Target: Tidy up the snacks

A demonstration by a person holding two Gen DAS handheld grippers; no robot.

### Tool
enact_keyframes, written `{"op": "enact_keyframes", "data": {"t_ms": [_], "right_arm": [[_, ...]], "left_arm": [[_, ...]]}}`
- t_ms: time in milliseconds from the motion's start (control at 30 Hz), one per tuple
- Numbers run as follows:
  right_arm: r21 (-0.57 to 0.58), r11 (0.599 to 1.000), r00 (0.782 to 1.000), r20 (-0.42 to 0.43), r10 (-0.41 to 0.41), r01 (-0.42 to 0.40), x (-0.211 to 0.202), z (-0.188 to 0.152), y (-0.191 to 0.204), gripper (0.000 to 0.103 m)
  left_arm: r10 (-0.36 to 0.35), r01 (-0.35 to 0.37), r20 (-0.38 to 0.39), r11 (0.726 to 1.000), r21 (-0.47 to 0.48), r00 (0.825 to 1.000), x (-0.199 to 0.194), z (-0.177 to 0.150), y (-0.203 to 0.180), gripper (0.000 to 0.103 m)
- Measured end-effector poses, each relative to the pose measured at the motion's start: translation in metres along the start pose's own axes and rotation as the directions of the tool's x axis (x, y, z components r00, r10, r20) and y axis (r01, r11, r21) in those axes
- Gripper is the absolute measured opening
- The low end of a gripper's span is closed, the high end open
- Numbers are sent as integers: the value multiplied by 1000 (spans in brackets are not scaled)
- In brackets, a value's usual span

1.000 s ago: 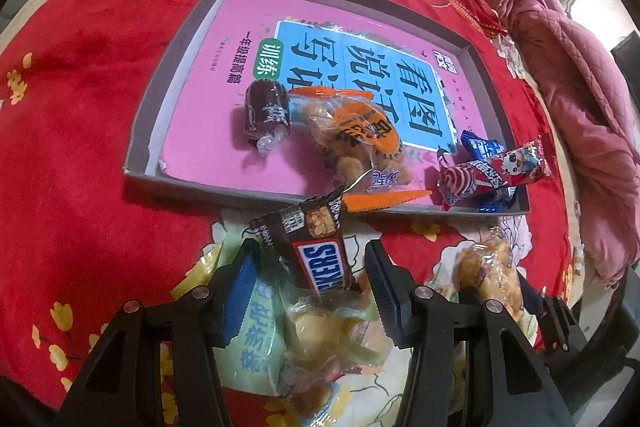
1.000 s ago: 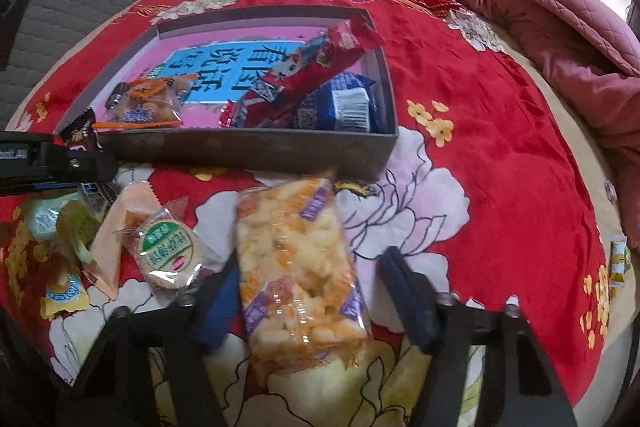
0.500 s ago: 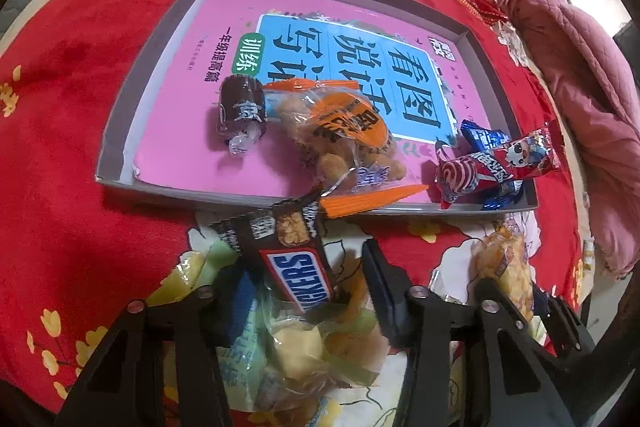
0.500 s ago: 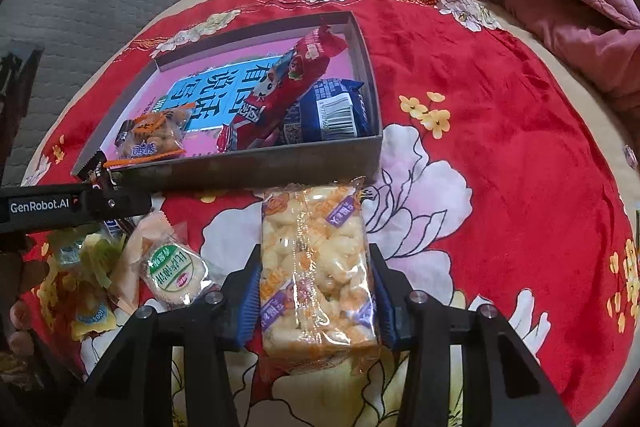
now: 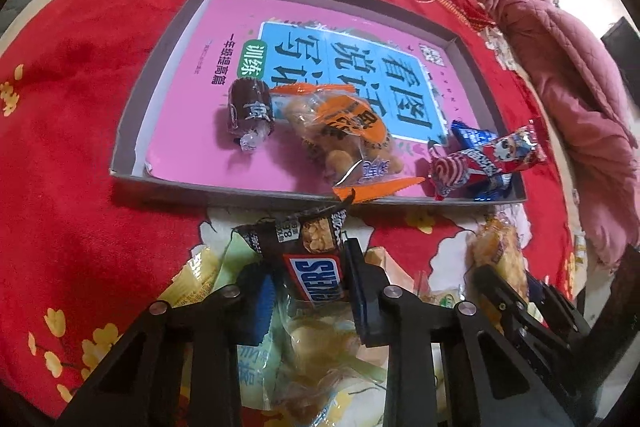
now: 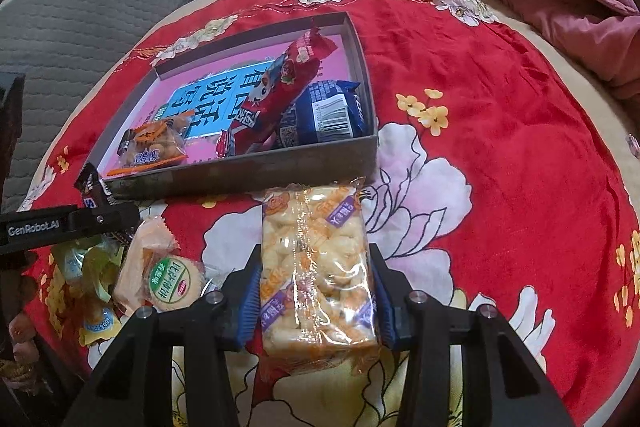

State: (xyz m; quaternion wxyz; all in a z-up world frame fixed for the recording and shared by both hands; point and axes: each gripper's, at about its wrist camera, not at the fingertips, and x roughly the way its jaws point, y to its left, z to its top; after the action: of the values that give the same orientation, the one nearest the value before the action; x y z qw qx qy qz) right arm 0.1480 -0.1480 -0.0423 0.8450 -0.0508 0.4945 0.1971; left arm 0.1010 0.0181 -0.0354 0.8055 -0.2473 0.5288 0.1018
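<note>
The left gripper has just been closing its jaws, and they now clamp a brown Snickers bar wrapper by its sides, just short of the near wall of the shallow grey cardboard box on the red flowered bedspread. The right gripper grips a clear packet of puffed rice crackers from both sides, also just in front of the box.

The sorting looks roughly half done. Already in the box, on a pink and blue booklet, lie a dark brown twist-wrapped candy, an orange-edged clear bag of fried snacks, a long red cartoon-printed packet and a blue foil packet.

Still outside, on the bedspread near the left gripper, are a round biscuit with a green label in a clear wrapper and a heap of pale green and yellow packets. Both gripped snacks have yet to go over the wall into the box, and the loose pile remains after them.
</note>
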Motion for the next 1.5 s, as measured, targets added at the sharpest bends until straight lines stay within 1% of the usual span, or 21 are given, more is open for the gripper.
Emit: {"op": "enact_keyframes", "data": {"t_ms": [167, 467, 567, 867, 1033, 1300, 1500], "right_arm": [[8, 1000, 1000, 11, 8, -8, -3, 0, -2, 47], [21, 1000, 1000, 24, 21, -21, -6, -1, -4, 47], [23, 999, 999, 23, 22, -23, -6, -1, -5, 47], [24, 999, 999, 32, 29, -30, -8, 0, -4, 47], [9, 999, 996, 78, 52, -53, -18, 1, -2, 47], [-29, 998, 989, 137, 53, -50, -29, 3, 6, 46], [-67, 994, 971, 214, 102, -89, -45, 7, 15, 46]], "left_arm": [[-32, 32, 22, 999, 1, 999, -12, -2, 3, 30], [-55, 56, 39, 998, -16, 998, -25, -3, 12, 30], [-83, 84, 55, 996, -26, 995, -30, -1, 14, 30], [-115, 119, 89, 992, -40, 989, -48, 6, 20, 30], [-127, 132, 106, 990, -41, 986, -56, 7, 20, 30], [-137, 144, 134, 989, -44, 981, -71, 12, 22, 30], [-134, 143, 152, 988, -51, 979, -80, 13, 27, 30]]}}
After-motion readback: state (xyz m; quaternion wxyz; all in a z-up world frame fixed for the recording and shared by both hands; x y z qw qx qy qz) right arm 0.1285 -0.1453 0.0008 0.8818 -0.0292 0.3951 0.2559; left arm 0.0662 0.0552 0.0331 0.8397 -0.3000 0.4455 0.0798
